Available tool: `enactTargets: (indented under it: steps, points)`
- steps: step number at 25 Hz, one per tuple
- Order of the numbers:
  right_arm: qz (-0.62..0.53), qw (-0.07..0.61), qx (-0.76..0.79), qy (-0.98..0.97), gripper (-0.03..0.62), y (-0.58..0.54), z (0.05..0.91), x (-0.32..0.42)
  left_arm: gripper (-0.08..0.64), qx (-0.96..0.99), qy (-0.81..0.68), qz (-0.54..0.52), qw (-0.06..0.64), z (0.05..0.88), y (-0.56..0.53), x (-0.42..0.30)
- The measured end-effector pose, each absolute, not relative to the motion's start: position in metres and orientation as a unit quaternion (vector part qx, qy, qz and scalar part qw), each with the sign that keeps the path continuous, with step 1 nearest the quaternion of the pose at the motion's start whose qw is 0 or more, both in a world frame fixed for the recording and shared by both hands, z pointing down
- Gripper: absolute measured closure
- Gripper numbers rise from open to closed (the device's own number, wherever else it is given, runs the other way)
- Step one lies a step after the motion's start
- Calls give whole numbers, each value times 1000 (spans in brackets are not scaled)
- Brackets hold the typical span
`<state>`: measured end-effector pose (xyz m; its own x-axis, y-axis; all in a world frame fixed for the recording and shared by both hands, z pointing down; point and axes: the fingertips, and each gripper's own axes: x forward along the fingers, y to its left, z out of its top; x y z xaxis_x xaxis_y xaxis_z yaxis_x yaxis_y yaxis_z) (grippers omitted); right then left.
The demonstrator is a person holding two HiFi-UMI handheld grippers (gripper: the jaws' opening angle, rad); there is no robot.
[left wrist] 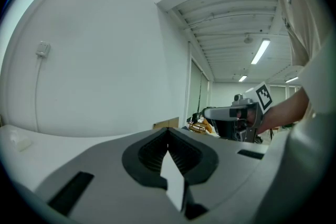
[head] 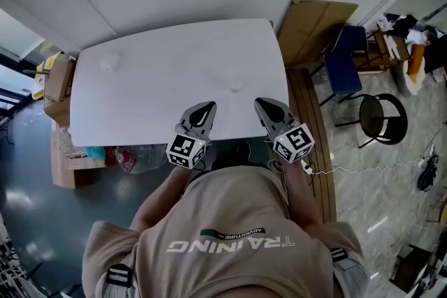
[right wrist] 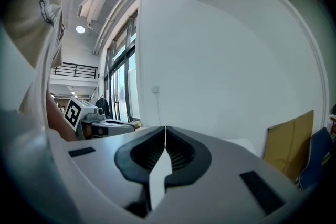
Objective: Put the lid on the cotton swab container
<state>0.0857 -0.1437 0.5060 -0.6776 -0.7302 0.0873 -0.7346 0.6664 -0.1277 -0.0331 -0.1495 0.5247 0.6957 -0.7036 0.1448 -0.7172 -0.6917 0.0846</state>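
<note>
**Head view rundown: both tools shut, nothing held**

The left gripper (head: 207, 108) and right gripper (head: 260, 103) are held side by side over the near edge of the white table (head: 160, 105), tips pointed toward the far side. In the left gripper view the jaws are seen pressed together with nothing between them, and it's the same story in the right gripper view.

Two small pale things are set out on the table. A left pale item (head: 110, 64) is parked near the far left corner, well apart from both grippers. A middle pale item (head: 236, 85) is placed near the tips, ahead of the gap between them and not touched. Which one is the cotton swab container and which the lid can't be made out, too small honestly.

A cardboard sheet (head: 314, 28) is stood by the table's far right corner, with a blue chair (head: 347, 63) beside it.
</note>
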Motion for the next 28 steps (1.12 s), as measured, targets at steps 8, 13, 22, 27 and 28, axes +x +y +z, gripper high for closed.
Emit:
enactTargets:
  steps: [8,13,22,27,28]
  points:
    - [80,12,378,-922,572,-172,517,97,548,906,-412,65,75,534,-166,-22]
    - [73,16,355,-932,572,-188,517,103,548,897,-431,72,75,537,-180,-15]
    - [73,18,338,-938,572,-221,519,118,548,885,-458,62,52,522,-205,4]
    - [71,22,330,-941,572,-234,519,114,548,883,-463,61,51,518,-216,1]
    - [70,24,330,-941,572,-237,518,112,548,883,-463,59,51,517,-219,-2]
